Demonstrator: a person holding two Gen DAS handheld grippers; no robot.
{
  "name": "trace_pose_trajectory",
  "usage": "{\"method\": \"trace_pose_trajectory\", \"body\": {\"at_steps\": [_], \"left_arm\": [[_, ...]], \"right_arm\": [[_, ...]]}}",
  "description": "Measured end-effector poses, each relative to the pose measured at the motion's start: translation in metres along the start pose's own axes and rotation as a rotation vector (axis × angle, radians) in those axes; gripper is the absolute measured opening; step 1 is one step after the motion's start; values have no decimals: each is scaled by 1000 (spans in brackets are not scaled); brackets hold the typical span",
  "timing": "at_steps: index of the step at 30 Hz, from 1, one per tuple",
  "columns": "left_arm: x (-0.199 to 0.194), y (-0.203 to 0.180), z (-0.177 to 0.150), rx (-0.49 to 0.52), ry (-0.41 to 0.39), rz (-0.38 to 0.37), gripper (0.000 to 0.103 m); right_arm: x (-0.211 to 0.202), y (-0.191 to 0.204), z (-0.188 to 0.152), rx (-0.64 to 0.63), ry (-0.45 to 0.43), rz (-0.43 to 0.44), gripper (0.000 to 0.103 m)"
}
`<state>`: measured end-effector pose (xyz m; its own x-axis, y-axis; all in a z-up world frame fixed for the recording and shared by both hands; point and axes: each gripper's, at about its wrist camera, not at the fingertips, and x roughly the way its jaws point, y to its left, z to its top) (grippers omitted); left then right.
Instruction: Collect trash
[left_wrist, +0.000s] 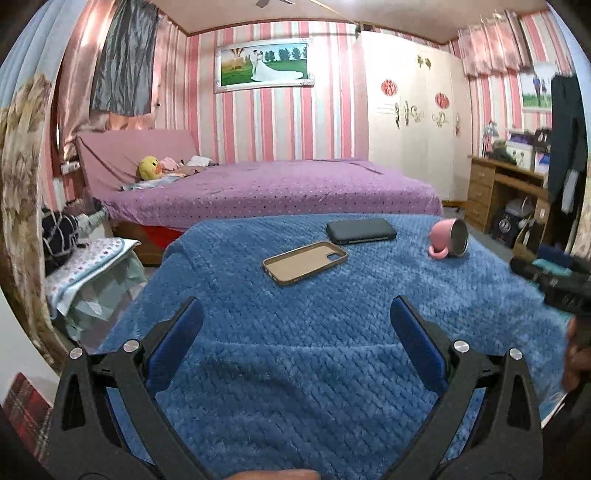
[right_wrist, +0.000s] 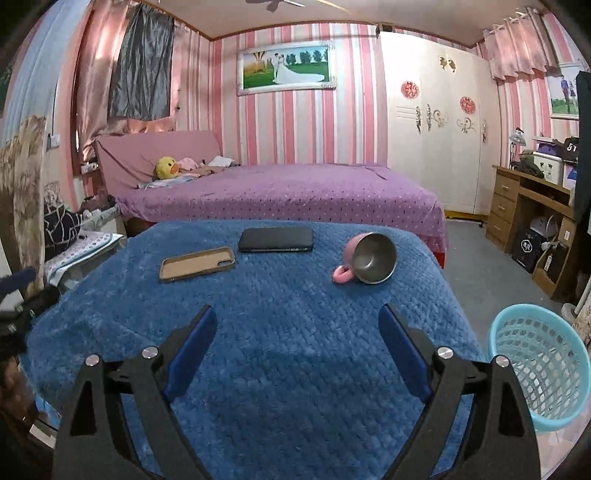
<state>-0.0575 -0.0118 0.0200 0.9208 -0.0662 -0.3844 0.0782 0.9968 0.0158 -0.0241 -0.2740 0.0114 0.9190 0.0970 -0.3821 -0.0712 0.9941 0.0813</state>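
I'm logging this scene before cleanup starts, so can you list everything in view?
Blanket: one, blue, covering the near surface.
Phone case: one, tan, lying open side up on the blanket, left.
Phone: one, black, flat on the blanket, beyond the case.
Mug: one, pink with a metal inside, tipped on its side, right.
Basket: one, light blue, on the floor to the right of the blanket.
Bed: one, purple cover, behind.
Duck toy: one, yellow, at the bed's head.
Wardrobe: one, white, back wall.
Desk: one, wooden, far right.
Left gripper: open, empty.
Right gripper: open, empty.
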Motion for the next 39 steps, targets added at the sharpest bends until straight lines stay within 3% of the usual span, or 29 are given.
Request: {"method": "trace_pose_trajectory", "body": {"at_steps": [4, 14, 19, 26, 39], "left_arm": [[1, 11, -2, -6, -17, 20, 98], [21, 32, -6, -33, 26, 46, 98], [23, 26, -7, -2, 23, 26, 98], [27, 23, -2, -51, 27, 5, 98], [25, 4, 2, -45, 18, -23, 98]], "right_arm": [[5, -1, 0, 9, -1, -16, 88], [16, -8, 2, 23, -1, -60, 88], [16, -13, 1, 13, 2, -64, 88], [13, -20, -1, 38, 10, -69, 89], [5, -24, -2, 40, 1, -51, 89]]}}
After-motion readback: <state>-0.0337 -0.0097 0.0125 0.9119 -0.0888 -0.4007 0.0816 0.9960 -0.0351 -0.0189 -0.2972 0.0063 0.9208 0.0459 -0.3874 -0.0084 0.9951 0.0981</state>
